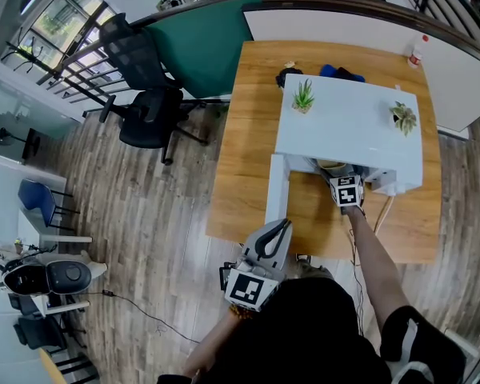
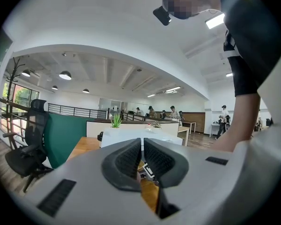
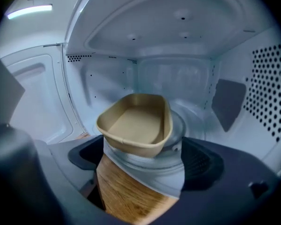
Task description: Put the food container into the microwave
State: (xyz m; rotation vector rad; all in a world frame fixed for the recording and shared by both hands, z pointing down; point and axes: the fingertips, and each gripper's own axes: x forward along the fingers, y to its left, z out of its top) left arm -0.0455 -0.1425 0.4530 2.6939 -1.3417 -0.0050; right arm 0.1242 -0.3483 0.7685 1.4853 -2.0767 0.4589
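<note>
At the right gripper [image 3: 143, 172]: released, spread wide, pressing on nothing. Just beyond its tips, find the container [image 3: 136, 123], resting open side up on the turntable [image 3: 179, 129] inside the microwave [image 3: 187, 78], near end toward the claw, apart from both pads. In the head view, see the same right gripper [image 1: 348, 192] at the mouth of the microwave [image 1: 348, 122], with the door [image 1: 278, 189] swung open to the left. At the left gripper [image 2: 142, 149]: clenched on nothing, pointing level, well apart from the cavity, low beside the door's outer edge.

Judge the container light: thin tan walls, empty, probably pressed fibre or paper. Expect some give in those walls, so squeeze gently. Expect a matt, grippy surface rather than a slippery one. Not brittle, yet easy to dent or tip. If taking hold again, go for the near short end at the rim, likely the stiffest part, or span the narrow width with one pad on each long wall. Avoid pinching a single wall mid-span: apt to buckle. Mind the turntable too: glass, probably free to turn, so push nothing sideways. Reckon the placing done, with only drawing back and shutting the door left.
</note>
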